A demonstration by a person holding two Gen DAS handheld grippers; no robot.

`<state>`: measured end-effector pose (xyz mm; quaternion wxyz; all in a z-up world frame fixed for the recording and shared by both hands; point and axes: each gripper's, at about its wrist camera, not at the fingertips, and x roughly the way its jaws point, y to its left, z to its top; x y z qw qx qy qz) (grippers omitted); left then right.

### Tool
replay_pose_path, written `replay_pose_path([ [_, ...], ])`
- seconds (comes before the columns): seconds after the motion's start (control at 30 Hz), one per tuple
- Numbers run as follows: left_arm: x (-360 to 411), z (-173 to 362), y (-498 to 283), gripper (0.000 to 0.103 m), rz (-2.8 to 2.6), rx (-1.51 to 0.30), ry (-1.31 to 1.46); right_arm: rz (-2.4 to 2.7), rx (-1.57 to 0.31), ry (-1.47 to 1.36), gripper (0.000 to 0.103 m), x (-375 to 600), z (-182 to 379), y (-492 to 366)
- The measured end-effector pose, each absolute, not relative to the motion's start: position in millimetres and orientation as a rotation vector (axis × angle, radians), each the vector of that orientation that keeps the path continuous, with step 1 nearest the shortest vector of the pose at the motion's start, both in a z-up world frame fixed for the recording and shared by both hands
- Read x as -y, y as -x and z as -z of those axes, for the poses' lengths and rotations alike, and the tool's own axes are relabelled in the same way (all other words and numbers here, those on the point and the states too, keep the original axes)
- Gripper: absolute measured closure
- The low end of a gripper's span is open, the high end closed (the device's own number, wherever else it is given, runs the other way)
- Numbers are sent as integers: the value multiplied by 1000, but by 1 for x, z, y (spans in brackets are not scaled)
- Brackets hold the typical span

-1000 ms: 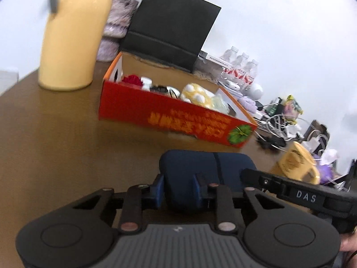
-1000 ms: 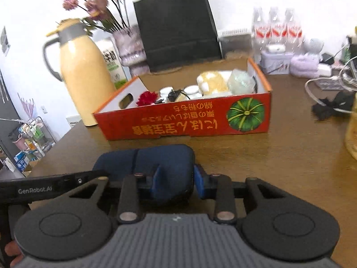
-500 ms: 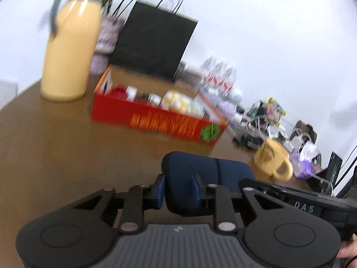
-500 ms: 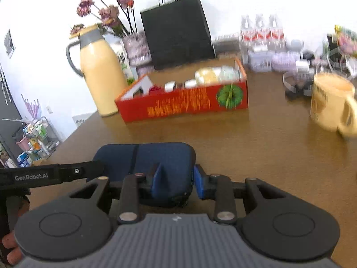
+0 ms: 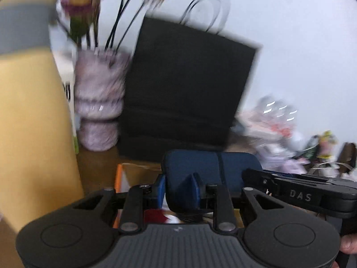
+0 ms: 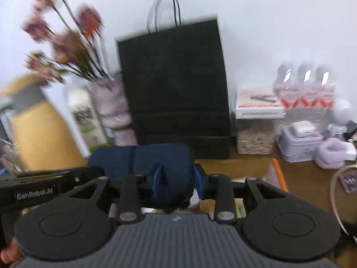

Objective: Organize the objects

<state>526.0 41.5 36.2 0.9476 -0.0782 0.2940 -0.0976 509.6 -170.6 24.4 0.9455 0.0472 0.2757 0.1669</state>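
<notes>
Fig.: L tongs & R tongs each clamp one end of blue case, sharing its weight, carried level above orange box.

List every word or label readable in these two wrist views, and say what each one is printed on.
"DAS": on the black right gripper body, seen from the left wrist.
"GenRobot.AI": on the black left gripper body, seen from the right wrist.
White carton print, flat white box print and water bottle labels: too blurred.
</notes>
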Motion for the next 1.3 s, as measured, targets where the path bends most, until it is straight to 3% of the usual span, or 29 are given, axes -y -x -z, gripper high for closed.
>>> replay_pose_path([
  [0.17, -43, 5, -570, 80, 129, -734, 37, -336, -738, -105, 71, 142, 26, -589],
  [0.27, -43, 3, -570, 80, 110, -770, 1, -355, -798, -70, 71, 131, 49, -598],
  [0.53, -43, -16, -563, 77, 228, -884, 13, -433, -916, -150, 69, 153, 40, -597],
  [0.67, -36, -11, -592, 75, 145, -857, 21, -370, -860, -168, 57, 155, 34, -613],
  [0.77, -39, -20, -583, 73, 135, -839, 65, -305, -833, -145, 54, 154, 25, -612],
  [0.87, -33, -39, -547, 70, 181, -784, 27, -354, -774, -108, 37, 160, 6, -590],
  [0.93, -27, -55, -512, 64, 194, -719, -3, -355, -740, -52, 34, 162, -7, -569],
  [1.1, -19, -76, -397, 37, 268, -619, 35, -397, -655, -9, 23, 179, -32, -482],
  [1.3, -2, -53, -241, 12, 190, -536, 22, -386, -539, -58, 3, 217, -31, -323],
])
